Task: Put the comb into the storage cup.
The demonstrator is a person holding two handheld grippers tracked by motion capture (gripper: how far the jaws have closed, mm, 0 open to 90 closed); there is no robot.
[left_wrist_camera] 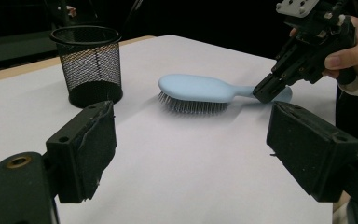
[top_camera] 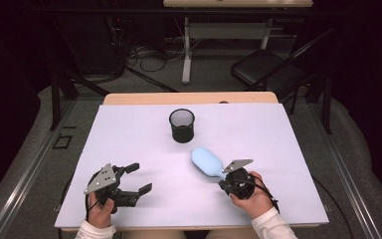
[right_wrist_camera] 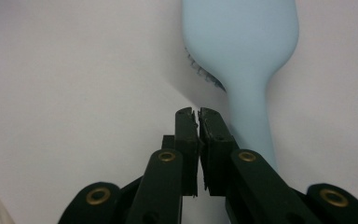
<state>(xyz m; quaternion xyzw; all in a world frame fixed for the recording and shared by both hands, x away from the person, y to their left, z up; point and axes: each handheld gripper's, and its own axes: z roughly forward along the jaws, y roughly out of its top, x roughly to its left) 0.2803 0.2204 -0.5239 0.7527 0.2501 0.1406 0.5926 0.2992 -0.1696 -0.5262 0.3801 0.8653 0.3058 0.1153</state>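
Note:
A light blue hairbrush (top_camera: 206, 160) (left_wrist_camera: 200, 87) (right_wrist_camera: 242, 37) lies bristles down on the white table sheet (top_camera: 129, 134), its handle toward the person. My right gripper (top_camera: 222, 178) (left_wrist_camera: 268, 91) (right_wrist_camera: 196, 112) is shut, with only a hairline gap and nothing between the jaws. Its tips sit low beside the handle, which runs along the right of the jaws in the right gripper view. My left gripper (top_camera: 140, 178) (left_wrist_camera: 192, 123) rests at the front left, open and holding nothing, aimed toward the brush from well short of it.
A black wire-mesh cup (top_camera: 182, 125) (left_wrist_camera: 86, 65) stands upright behind the brush, near the middle of the sheet. The table's wooden far edge (top_camera: 189, 97) shows beyond the sheet. A chair and cables sit on the floor farther back.

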